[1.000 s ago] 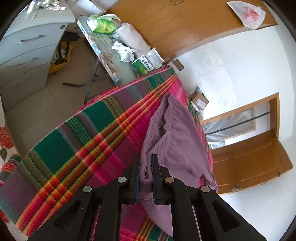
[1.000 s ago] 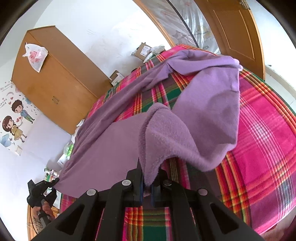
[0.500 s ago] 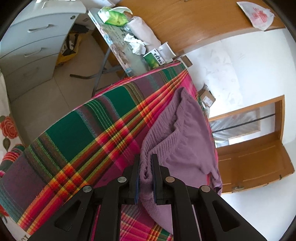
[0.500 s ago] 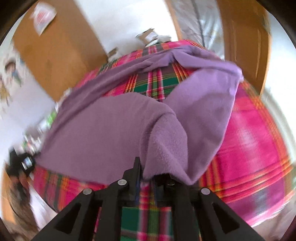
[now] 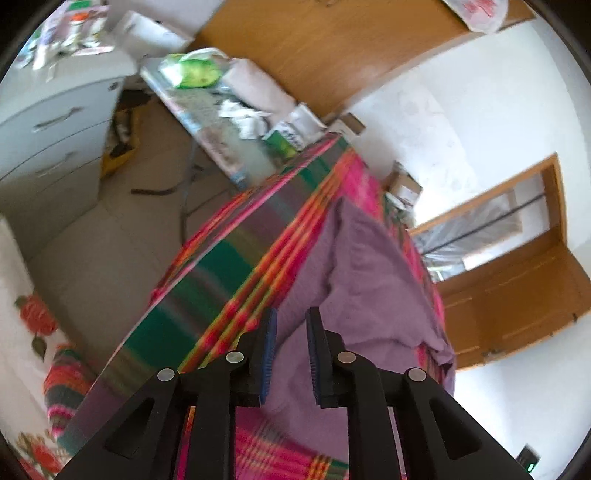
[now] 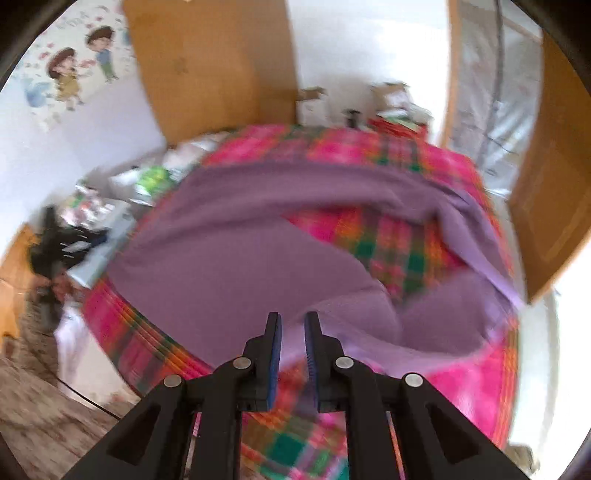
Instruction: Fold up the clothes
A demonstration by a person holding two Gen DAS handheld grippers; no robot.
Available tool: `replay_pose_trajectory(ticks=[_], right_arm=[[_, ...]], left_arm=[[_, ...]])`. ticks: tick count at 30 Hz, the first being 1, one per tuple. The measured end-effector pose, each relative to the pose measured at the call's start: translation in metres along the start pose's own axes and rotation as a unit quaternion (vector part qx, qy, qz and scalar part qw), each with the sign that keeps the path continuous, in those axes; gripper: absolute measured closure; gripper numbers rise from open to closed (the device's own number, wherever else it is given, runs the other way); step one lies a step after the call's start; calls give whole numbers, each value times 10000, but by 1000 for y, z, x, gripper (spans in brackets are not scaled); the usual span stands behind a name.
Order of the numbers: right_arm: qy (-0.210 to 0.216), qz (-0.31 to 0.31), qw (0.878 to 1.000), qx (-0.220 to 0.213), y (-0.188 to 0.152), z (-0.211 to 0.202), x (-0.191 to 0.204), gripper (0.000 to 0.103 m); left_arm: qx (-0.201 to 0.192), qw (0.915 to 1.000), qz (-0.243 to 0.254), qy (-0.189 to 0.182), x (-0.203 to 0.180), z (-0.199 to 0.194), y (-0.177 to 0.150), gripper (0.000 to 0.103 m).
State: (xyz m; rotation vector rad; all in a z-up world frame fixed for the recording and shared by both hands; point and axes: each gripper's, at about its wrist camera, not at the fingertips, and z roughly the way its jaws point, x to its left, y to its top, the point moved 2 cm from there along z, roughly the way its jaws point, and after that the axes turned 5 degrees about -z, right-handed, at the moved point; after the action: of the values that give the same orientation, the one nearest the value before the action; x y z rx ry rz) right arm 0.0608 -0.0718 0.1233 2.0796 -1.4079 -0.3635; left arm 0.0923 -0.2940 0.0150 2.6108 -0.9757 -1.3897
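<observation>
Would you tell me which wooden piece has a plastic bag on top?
The wardrobe: a white bag with red print lies at its top, while the door bears none.

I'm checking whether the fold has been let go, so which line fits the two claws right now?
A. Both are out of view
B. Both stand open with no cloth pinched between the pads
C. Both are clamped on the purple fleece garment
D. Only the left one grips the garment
B: the left claw and right claw each show a clear gap, having just been opening, while the purple fleece garment lies on the plaid bedspread.
</observation>
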Motion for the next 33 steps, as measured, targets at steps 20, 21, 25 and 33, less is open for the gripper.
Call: replay_pose_trajectory(ticks=[20, 21, 25, 33], right_arm=[[1153, -318, 9903, 704, 91, 146, 59, 89], [1215, -329, 9890, 780, 90, 157, 64, 89], [1527, -362, 9820, 1047, 87, 194, 85, 89], [1736, -518, 9771, 1119, 88, 224, 106, 86]], left_arm=[[1356, 9876, 755, 229, -57, 120, 46, 77], [1451, 9862, 768, 191, -59, 125, 46, 74], [1971, 9760, 923, 9, -67, 150, 46, 74], [1642, 9795, 1071, 454, -64, 148, 62, 74]])
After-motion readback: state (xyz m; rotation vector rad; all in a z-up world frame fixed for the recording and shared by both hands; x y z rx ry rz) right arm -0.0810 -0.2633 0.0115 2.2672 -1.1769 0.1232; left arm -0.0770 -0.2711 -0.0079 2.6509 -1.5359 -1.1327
